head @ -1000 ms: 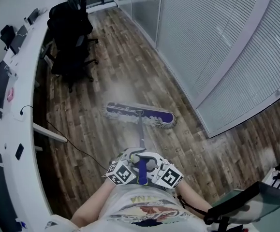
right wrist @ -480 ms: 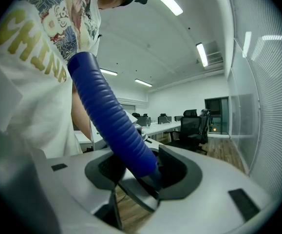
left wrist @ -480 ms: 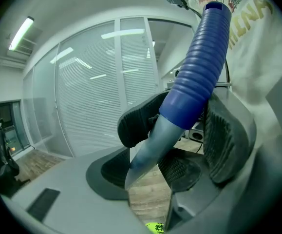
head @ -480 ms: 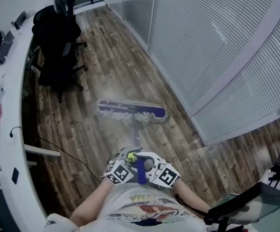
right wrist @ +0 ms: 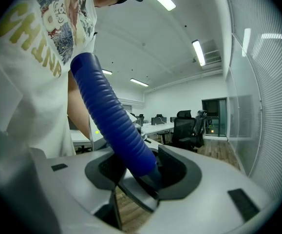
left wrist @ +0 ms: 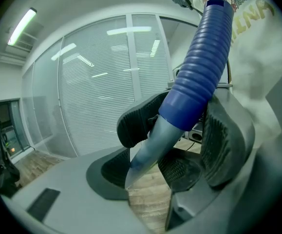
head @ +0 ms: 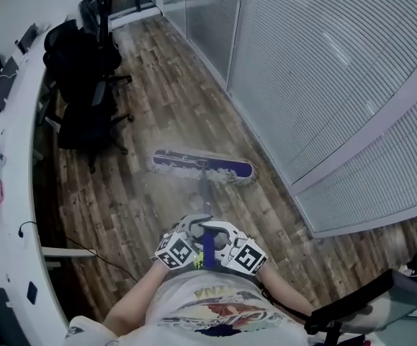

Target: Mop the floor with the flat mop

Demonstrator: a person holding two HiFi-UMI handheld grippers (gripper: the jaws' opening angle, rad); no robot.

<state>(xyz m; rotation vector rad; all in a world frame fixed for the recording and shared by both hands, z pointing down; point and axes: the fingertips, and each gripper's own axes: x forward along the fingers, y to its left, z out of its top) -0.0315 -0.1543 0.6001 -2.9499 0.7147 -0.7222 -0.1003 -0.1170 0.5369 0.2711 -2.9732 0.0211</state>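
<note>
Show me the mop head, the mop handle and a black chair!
mop head (head: 228, 169): head view, on the blue pad, right half.
mop handle (left wrist: 199, 67): left gripper view, on its ribbed blue grip.
black chair (head: 75, 49): head view, on its backrest.

Flat mop: long blue head with pale fringe, lying flat and crosswise on the brown wood-plank floor, mid-scene. Grey shaft rises from the head's middle, tilted toward the near side. It ends in a blue ribbed grip.
</note>
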